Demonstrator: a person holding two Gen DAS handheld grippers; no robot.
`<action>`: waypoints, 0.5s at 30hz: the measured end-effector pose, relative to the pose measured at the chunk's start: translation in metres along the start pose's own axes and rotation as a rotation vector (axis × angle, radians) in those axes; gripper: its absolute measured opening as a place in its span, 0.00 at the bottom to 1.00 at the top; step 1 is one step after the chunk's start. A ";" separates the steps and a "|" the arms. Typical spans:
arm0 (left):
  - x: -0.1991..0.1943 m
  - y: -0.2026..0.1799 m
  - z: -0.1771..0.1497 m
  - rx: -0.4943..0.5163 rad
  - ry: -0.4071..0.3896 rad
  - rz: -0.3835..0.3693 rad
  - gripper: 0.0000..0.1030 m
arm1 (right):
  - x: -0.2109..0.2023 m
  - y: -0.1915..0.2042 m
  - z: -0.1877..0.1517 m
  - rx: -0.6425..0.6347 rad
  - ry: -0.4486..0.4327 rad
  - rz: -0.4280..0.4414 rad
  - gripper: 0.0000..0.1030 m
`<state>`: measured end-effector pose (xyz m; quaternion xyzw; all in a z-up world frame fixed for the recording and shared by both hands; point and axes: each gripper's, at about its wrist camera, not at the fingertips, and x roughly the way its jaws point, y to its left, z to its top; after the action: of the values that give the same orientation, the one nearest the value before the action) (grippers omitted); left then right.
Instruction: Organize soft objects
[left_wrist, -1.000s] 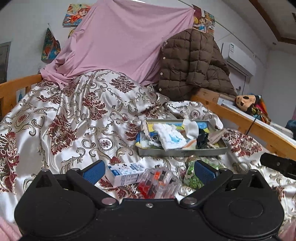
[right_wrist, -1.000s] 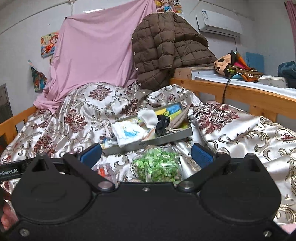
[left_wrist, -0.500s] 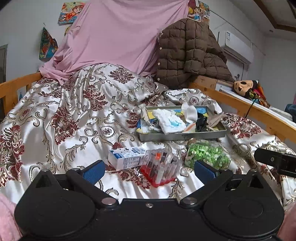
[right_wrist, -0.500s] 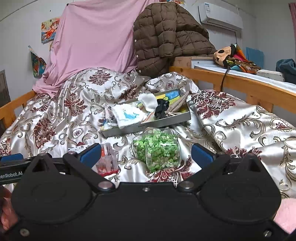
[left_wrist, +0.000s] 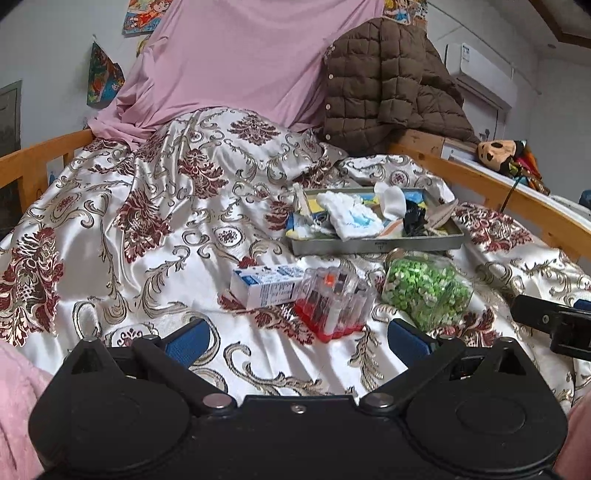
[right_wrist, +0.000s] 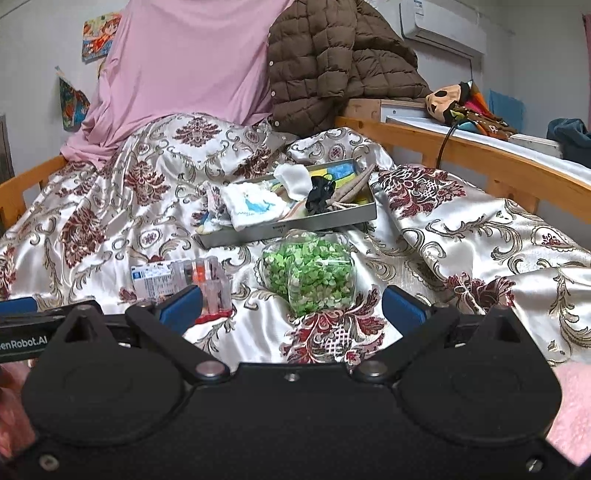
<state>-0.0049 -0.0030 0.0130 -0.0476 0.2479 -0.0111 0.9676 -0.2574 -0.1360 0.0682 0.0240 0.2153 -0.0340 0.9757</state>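
Note:
A grey metal tray sits on the patterned bedspread and holds soft items: a white cloth with a blue print, a white sock, a black bundle and a brown cloth piece. My left gripper is open and empty, well in front of the tray. My right gripper is also open and empty, just short of the jar of green bits.
A blue-and-white carton and a clear case with a red base lie in front of the tray. A pink sheet and a brown quilted jacket hang at the bed's head. Wooden rails border the bed.
Both grippers have drawn back toward me and tilted down, so the carton, case and jar now lie farther ahead. Both stay open and empty.

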 end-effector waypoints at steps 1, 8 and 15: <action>0.000 -0.001 -0.001 0.006 0.006 0.001 0.99 | 0.001 0.000 -0.001 -0.006 0.002 -0.001 0.99; 0.003 -0.003 -0.005 0.021 0.030 0.016 0.99 | 0.012 -0.001 -0.002 -0.028 0.031 -0.013 0.99; 0.007 -0.002 -0.006 0.014 0.050 0.027 0.99 | 0.020 -0.003 -0.006 -0.031 0.057 -0.018 0.99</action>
<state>-0.0018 -0.0057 0.0048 -0.0370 0.2724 -0.0009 0.9615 -0.2419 -0.1398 0.0545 0.0079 0.2436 -0.0385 0.9691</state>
